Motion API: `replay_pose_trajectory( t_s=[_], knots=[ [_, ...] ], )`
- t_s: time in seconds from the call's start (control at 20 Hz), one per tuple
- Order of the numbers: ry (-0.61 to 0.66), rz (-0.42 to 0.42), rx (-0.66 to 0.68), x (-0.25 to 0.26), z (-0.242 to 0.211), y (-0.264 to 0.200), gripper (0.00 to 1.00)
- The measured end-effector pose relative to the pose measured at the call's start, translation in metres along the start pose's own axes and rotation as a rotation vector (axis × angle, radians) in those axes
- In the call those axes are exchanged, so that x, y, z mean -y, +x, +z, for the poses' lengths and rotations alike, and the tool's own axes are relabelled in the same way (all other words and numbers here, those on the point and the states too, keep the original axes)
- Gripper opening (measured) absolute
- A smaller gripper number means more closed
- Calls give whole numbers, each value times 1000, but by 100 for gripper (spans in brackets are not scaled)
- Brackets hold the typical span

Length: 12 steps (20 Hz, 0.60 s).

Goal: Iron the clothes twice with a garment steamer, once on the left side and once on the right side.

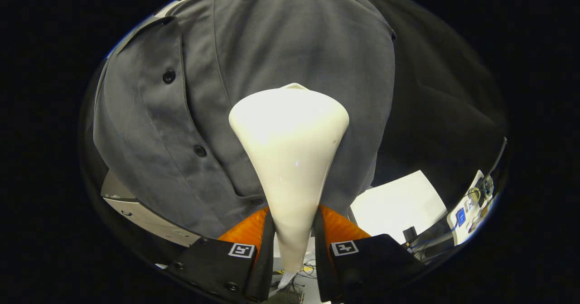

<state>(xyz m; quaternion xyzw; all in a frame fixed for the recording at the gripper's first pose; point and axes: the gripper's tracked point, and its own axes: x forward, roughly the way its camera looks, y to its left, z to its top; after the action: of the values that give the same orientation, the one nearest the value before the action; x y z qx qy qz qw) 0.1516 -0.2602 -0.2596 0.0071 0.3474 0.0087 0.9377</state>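
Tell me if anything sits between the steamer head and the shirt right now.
Nothing visible does. The gripper is shut on the steamer, both fingers pressing its narrow neck, and its wide head points straight at the grey shirt hanging just beyond. Whether the head touches the cloth can't be told.

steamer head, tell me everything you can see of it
The steamer head is a smooth, glossy white cone, plastic by its look, wide and rounded at the far end with a small raised lip on top, tapering to a narrow neck. The tool is shut on that neck, one finger pressing each side. The wide end points at the grey shirt, right of its button placket; whether it touches the cloth cannot be told. A thin lead trails from the neck below the fingers.
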Motion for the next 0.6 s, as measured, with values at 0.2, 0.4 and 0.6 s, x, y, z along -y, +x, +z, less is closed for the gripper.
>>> replay_pose_trajectory(
  t_s=[0.2,0.4,0.6],
  knots=[
    [6,-6,-45,8,-21,14,47],
    [8,-19,-88,18,-40,23,48],
    [9,-35,-129,28,-62,32,48]
  ],
)
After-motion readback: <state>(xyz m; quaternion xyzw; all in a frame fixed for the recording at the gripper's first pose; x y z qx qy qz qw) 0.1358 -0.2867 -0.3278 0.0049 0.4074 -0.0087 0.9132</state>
